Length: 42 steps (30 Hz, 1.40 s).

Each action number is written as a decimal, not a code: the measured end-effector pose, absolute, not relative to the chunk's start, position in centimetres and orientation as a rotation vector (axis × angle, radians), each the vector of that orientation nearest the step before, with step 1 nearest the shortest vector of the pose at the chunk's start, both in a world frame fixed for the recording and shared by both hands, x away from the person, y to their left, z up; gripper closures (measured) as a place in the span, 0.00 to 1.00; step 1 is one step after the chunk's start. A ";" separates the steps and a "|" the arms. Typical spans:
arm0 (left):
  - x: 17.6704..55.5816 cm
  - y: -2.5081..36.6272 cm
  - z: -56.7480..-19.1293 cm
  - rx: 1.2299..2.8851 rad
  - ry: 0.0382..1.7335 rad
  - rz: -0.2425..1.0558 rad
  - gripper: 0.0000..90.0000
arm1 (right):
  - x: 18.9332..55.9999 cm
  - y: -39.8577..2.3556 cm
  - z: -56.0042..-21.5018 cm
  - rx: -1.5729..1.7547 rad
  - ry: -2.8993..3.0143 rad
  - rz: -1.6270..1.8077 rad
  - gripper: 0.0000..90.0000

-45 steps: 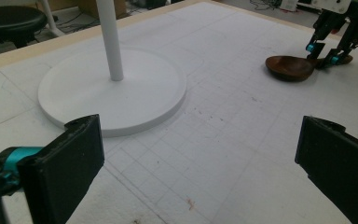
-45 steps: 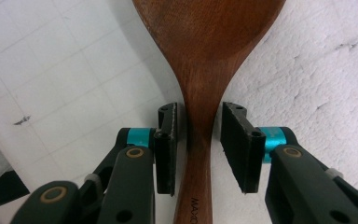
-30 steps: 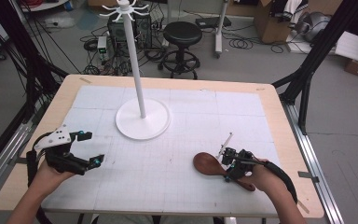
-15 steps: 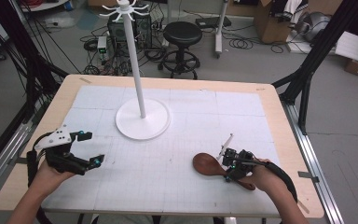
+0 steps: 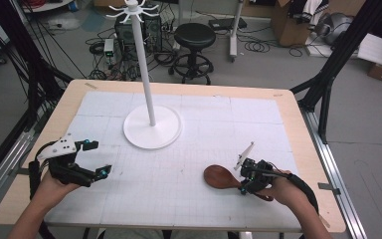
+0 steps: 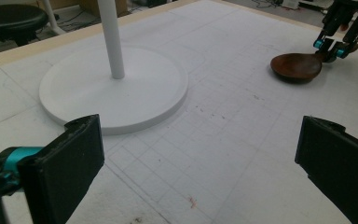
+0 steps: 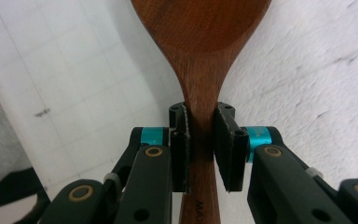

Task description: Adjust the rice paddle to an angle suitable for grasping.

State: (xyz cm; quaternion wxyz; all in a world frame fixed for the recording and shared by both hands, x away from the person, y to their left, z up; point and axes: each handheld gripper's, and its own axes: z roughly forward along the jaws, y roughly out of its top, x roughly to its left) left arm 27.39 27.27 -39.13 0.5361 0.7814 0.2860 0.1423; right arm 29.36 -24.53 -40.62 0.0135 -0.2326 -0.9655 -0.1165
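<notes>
High view looks fwd & down over whole surface (image 5: 258,109). Left gripper view sits low, facing across toward wooden spoon (image 6: 296,67); right gripper view is v. close on same spoon (image 7: 200,42).

The left hand-held gripper (image 5: 95,159) sits low over the near left of the bench (image 5: 189,209), its two black jaws spread wide with nothing between them, pointing toward the bench's middle. The left forearm comes in from the bottom edge. The right hand-held gripper (image 5: 244,179) lies low at the near right, jaws pressed together on a wooden spoon's (image 5: 221,178) handle, right hand (image 5: 283,189) behind it.
</notes>
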 end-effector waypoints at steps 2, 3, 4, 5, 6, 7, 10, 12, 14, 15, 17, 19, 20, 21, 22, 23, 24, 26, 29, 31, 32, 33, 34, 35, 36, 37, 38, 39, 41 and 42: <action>27.4 27.3 -39.1 1.860 0.681 0.339 0.02 | 29.4 -24.5 -40.5 -0.716 -3.005 -0.389 0.86; 27.4 27.3 -39.1 1.860 0.681 0.339 0.02 | 29.4 -24.4 -40.5 -0.716 -3.001 -0.393 0.86; 27.4 27.3 -39.1 1.861 0.680 0.337 0.02 | 29.4 -24.3 -40.4 -0.707 -3.009 -0.398 0.86; 27.4 27.3 -39.1 1.862 0.679 0.338 0.02 | 29.4 -24.2 -40.3 -0.707 -3.004 -0.401 0.86; 27.4 27.2 -39.1 1.863 0.680 0.338 0.02 | 29.5 -24.0 -40.3 -0.697 -3.016 -0.411 0.86; 27.4 27.2 -39.1 1.863 0.680 0.338 0.02 | 29.5 -24.0 -40.3 -0.697 -3.016 -0.411 0.86; 27.4 27.2 -39.2 1.865 0.676 0.341 0.02 | 29.5 -23.4 -40.2 -0.669 -3.018 -0.427 0.87; 27.4 27.3 -39.1 1.863 0.677 0.340 0.02 | 29.5 -22.6 -40.1 -0.628 -3.024 -0.440 0.87; 27.4 27.3 -39.1 1.862 0.677 0.340 0.02 | 29.6 -22.1 -39.8 -0.602 -3.031 -0.443 0.87; 27.4 27.3 -39.2 1.862 0.678 0.340 0.02 | 29.5 -21.9 -39.8 -0.595 -3.028 -0.453 0.87; 27.4 27.2 -39.2 1.863 0.674 0.339 0.02 | 29.5 -21.6 -39.6 -0.582 -3.037 -0.453 0.87; 27.4 27.2 -39.2 1.864 0.673 0.341 0.02 | 29.7 -21.2 -39.3 -0.550 -3.047 -0.472 0.87; 27.4 27.2 -39.2 1.863 0.674 0.340 0.02 | 29.7 -20.8 -39.2 -0.522 -3.054 -0.476 0.87; 27.4 27.2 -39.2 1.863 0.674 0.340 0.02 | 29.7 -20.8 -39.2 -0.522 -3.054 -0.476 0.87; 27.3 27.3 -39.1 1.865 0.672 0.340 0.02 | 29.7 -20.7 -39.1 -0.515 -3.060 -0.473 0.87; 27.3 27.3 -39.1 1.863 0.673 0.339 0.02 | 29.7 -20.4 -39.0 -0.492 -3.060 -0.465 0.87; 27.3 27.3 -39.1 1.862 0.672 0.340 0.02 | 29.8 -20.0 -39.0 -0.467 -3.058 -0.468 0.87; 27.3 27.3 -39.2 1.863 0.674 0.339 0.02 | 29.9 -19.6 -38.8 -0.459 -3.058 -0.480 0.87; 27.3 27.3 -39.2 1.867 0.672 0.338 0.02 | 30.0 -19.1 -38.7 -0.435 -3.052 -0.489 0.87; 27.3 27.3 -39.2 1.869 0.670 0.338 0.02 | 30.0 -18.7 -38.6 -0.413 -3.063 -0.502 0.87; 27.3 27.3 -39.2 1.867 0.672 0.341 0.02 | 30.1 -18.2 -38.4 -0.388 -3.074 -0.506 0.87; 27.3 27.3 -39.2 1.867 0.672 0.341 0.02 | 30.1 -18.2 -38.4 -0.388 -3.074 -0.506 0.87; 27.3 27.3 -39.2 1.866 0.672 0.340 0.02 | 30.2 -17.7 -38.3 -0.372 -3.067 -0.506 0.87; 27.3 27.3 -39.2 1.866 0.672 0.340 0.02 | 30.2 -17.7 -38.3 -0.372 -3.067 -0.506 0.87; 27.3 27.3 -39.2 1.866 0.672 0.338 0.02 | 30.3 -17.1 -38.2 -0.360 -3.073 -0.513 0.87; 27.3 27.3 -39.2 1.867 0.669 0.339 0.02 | 30.3 -16.8 -38.2 -0.344 -3.077 -0.521 0.87; 27.3 27.3 -39.2 1.866 0.670 0.339 0.02 | 30.4 -16.5 -38.1 -0.339 -3.077 -0.534 0.87; 27.4 27.3 -39.2 1.867 0.671 0.339 0.02 | 30.5 -16.3 -38.1 -0.330 -3.075 -0.540 0.87; 27.4 27.3 -39.2 1.869 0.667 0.339 0.02 | 30.5 -15.9 -38.1 -0.318 -3.081 -0.554 0.87; 27.4 27.3 -39.2 1.868 0.668 0.339 0.02 | 30.6 -15.3 -38.0 -0.299 -3.080 -0.564 0.87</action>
